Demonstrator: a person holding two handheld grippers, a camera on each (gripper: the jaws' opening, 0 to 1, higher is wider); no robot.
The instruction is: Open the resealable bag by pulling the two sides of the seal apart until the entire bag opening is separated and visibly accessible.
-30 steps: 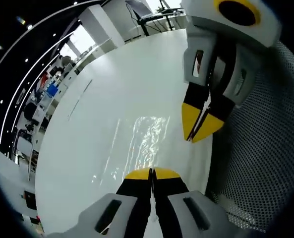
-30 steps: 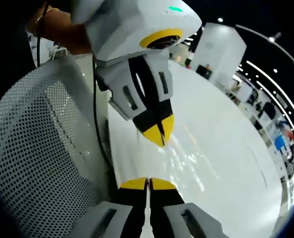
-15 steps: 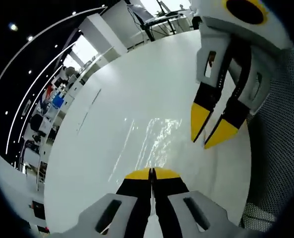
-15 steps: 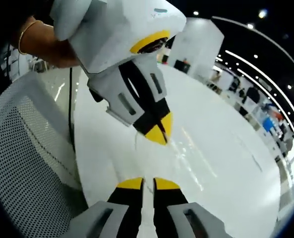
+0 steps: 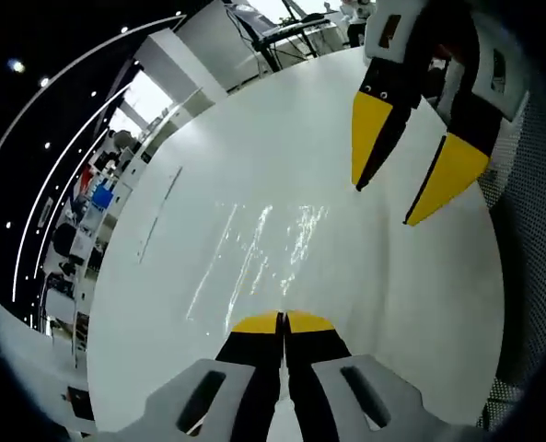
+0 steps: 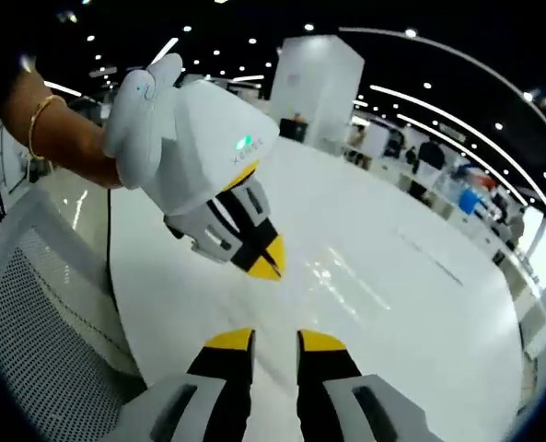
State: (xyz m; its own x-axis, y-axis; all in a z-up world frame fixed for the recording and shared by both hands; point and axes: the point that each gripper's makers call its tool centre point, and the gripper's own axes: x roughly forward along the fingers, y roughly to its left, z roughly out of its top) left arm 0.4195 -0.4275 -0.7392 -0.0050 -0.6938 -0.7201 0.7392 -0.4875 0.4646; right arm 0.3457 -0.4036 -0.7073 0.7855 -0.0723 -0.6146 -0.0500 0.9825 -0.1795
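A clear resealable bag [image 5: 265,250] lies flat on the white table [image 5: 199,157], visible mostly as glints; in the right gripper view the bag [image 6: 351,281] is a faint shimmer. My left gripper [image 5: 284,320] is shut at the bag's near edge, holding it. In the right gripper view, that left gripper [image 6: 269,269] comes in from the left, held by a hand, with its tips low over the table. My right gripper [image 6: 274,339] is open with nothing between its jaws. In the left gripper view, the right gripper [image 5: 386,203] hangs spread at upper right, apart from the bag.
A white mesh chair back [image 6: 42,331] stands at the table's near side, and the same mesh chair [image 5: 535,230] runs along the right edge of the left gripper view. The table's far edge [image 6: 493,267] curves away, with room furniture and people beyond it.
My right gripper has opened its jaws wide and pulled up and away from the bag and the left gripper. The left gripper has stayed shut at the bag.
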